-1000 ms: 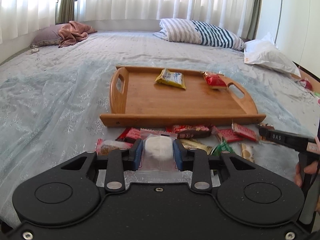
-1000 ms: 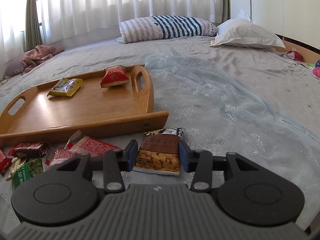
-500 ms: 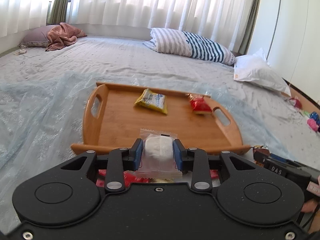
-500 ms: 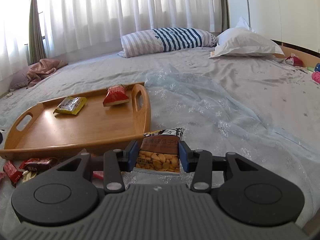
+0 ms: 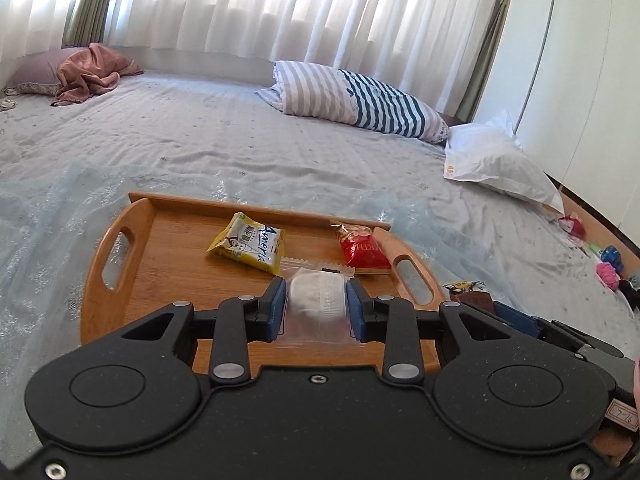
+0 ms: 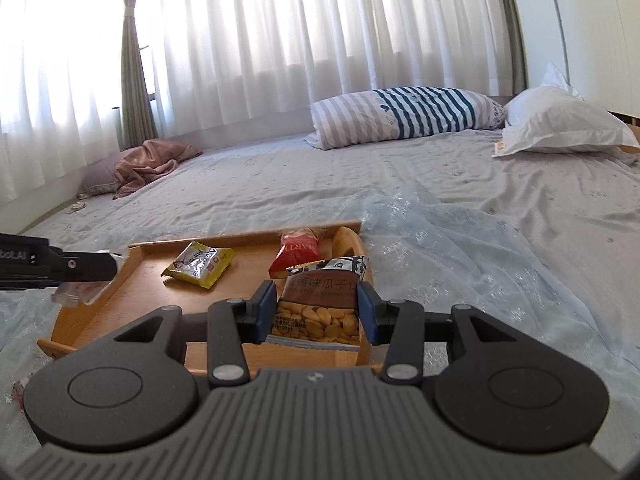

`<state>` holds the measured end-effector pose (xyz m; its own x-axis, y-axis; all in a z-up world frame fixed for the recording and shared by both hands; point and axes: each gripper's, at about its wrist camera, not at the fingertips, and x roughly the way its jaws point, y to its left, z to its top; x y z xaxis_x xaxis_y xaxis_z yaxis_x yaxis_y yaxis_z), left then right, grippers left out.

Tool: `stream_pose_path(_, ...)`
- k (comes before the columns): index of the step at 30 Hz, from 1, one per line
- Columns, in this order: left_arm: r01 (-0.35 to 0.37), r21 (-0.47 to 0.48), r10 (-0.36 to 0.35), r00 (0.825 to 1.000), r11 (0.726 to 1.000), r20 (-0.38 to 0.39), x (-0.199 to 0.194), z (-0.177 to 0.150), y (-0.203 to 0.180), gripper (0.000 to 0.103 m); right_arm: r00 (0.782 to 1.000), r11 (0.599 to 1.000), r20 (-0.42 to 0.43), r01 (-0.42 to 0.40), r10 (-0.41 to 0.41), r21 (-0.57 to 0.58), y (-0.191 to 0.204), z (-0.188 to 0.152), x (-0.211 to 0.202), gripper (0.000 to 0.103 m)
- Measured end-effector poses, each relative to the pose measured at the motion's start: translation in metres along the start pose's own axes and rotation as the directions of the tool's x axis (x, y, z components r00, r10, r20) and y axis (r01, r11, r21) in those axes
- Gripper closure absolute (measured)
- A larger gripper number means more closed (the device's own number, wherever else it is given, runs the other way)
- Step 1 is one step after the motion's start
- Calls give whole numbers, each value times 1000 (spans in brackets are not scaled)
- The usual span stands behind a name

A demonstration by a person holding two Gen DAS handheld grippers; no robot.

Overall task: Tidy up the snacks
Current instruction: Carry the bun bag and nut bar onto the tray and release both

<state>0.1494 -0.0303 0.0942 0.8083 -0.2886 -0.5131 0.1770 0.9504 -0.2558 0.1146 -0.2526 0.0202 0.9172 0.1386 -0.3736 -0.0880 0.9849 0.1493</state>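
A wooden tray (image 5: 160, 272) with handles lies on the bed and holds a yellow snack packet (image 5: 248, 242) and a red snack packet (image 5: 362, 250). My left gripper (image 5: 316, 304) is shut on a clear bag with a white snack (image 5: 316, 300), held above the tray's near part. My right gripper (image 6: 318, 312) is shut on a brown seed packet (image 6: 320, 304), held above the tray's (image 6: 132, 300) right end. The yellow packet (image 6: 198, 264) and red packet (image 6: 296, 252) show there too. The left gripper (image 6: 80, 270) shows at the left edge, over the tray's left end.
A striped pillow (image 5: 360, 102) and a white pillow (image 5: 496, 160) lie at the far side of the bed. A pink cloth (image 5: 92, 72) lies far left. Small toys (image 5: 604, 264) sit at the right edge. A sheer sheet (image 6: 460, 248) covers the bed around the tray.
Both grippers have risen from the bed with their packets and moved forward over the tray. The loose snacks in front of the tray have dropped out of view.
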Motion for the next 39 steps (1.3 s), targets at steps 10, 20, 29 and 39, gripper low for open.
stream_pose_path(10, -18, -93, 12, 998, 995, -67, 74, 11, 14, 72, 993, 992, -66, -103, 99, -66, 3, 6, 57, 55)
stream_pose_path(20, -61, -77, 53, 993, 995, -101, 115, 8, 15, 72, 986, 993, -131, -107, 100, -49, 1, 1, 97, 55)
stream_pose_path(29, -75, -65, 68, 991, 995, -115, 130, 4, 16, 72, 984, 993, -145, -113, 105, -42, 1, -2, 108, 55)
stream_pose_path(39, -95, -41, 90, 989, 995, -117, 139, 0, 19, 72, 983, 992, -148, -114, 106, -49, 2, -4, 112, 55)
